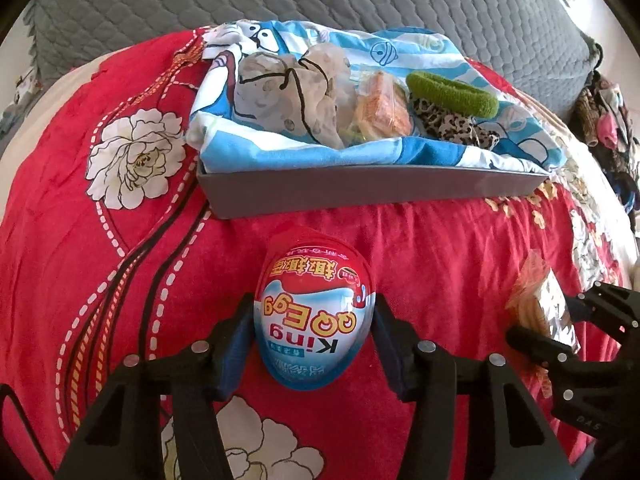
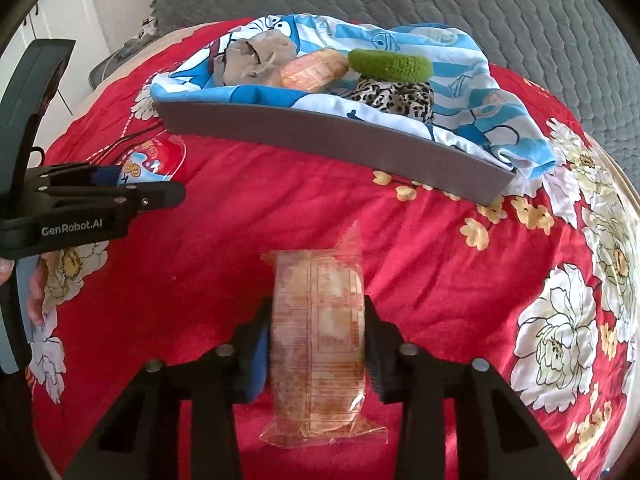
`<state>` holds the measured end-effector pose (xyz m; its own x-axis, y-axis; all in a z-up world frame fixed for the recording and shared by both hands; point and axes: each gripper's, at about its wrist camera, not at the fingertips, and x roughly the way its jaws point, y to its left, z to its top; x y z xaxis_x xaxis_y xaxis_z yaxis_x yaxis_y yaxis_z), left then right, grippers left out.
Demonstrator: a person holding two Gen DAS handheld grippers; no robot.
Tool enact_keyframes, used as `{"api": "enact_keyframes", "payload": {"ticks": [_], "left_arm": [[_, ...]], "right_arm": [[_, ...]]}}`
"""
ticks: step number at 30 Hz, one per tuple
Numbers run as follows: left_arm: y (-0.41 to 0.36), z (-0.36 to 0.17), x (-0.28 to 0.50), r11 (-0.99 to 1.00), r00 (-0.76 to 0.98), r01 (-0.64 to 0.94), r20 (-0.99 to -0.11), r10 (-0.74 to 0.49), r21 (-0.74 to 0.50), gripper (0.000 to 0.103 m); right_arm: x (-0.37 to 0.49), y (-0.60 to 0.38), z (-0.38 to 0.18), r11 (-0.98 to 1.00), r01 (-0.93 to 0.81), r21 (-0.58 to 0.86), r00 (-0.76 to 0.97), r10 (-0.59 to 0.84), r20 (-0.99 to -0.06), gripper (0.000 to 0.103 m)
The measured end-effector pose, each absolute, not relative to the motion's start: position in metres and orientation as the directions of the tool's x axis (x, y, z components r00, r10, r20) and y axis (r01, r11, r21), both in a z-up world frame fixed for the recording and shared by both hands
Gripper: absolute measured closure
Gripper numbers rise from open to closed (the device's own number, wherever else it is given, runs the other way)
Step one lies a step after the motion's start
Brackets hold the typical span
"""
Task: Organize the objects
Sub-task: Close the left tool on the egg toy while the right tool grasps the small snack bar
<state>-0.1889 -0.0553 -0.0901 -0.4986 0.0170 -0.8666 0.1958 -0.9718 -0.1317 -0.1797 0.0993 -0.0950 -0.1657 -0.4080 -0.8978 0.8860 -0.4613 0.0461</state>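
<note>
The toy egg [image 1: 316, 316] lies on the red floral bedspread [image 1: 120, 280], clamped in my left hand-held gripper [image 1: 314, 340]. My right hand-held gripper [image 2: 318, 344] clamps the wrapped snack packet [image 2: 320, 332] beside it. The grey tray [image 1: 360, 192] sits beyond both.

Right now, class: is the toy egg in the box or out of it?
Out. The toy egg lies on the red blanket, in front of the grey box.
</note>
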Motion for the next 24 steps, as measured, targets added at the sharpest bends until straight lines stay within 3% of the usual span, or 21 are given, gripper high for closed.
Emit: {"api": "enact_keyframes", "payload": {"ticks": [14, 24], "left_arm": [[-0.041, -0.074, -0.178, -0.973, -0.522, 0.174, -0.852, 0.04, -0.153, 0.046], [-0.022, -0.042, -0.165, -0.977, -0.567, 0.164, -0.824, 0.022, -0.139, 0.046]], "right_arm": [[-0.177, 0.102, -0.09, -0.44, 0.896, 0.063, -0.14, -0.414, -0.9, 0.064], [-0.173, 0.11, -0.054, -0.431, 0.897, 0.097, -0.146, -0.497, -0.856, 0.064]]}}
